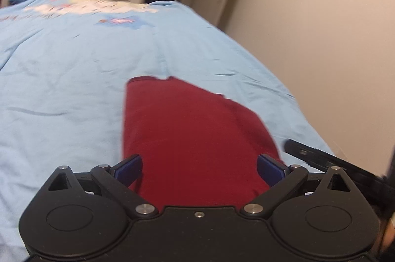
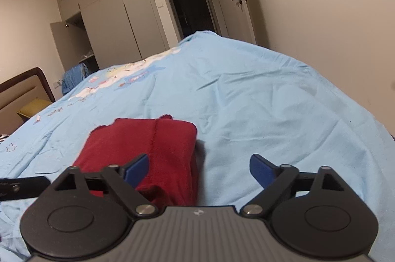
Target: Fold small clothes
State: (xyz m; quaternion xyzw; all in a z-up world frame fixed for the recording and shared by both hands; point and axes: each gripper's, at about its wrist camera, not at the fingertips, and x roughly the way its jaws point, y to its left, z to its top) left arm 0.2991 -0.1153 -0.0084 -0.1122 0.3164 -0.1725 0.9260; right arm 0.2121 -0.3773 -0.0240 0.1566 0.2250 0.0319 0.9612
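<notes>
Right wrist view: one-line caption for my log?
Open right hand-held gripper poised over a folded red garment on a light blue bedsheet.

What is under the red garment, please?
The red garment lies folded on the light blue bedcover, which shows all around it. The cover directly beneath, and anything between the folded layers, is hidden. Both grippers, left and right, are open above it.

The printed pattern on the bed cover [image 1: 93, 7] at 11 o'clock is smeared by blur in the left wrist view. The near edge of the red garment [image 1: 197, 138] is hidden behind the tongs' body at 6 o'clock.
</notes>
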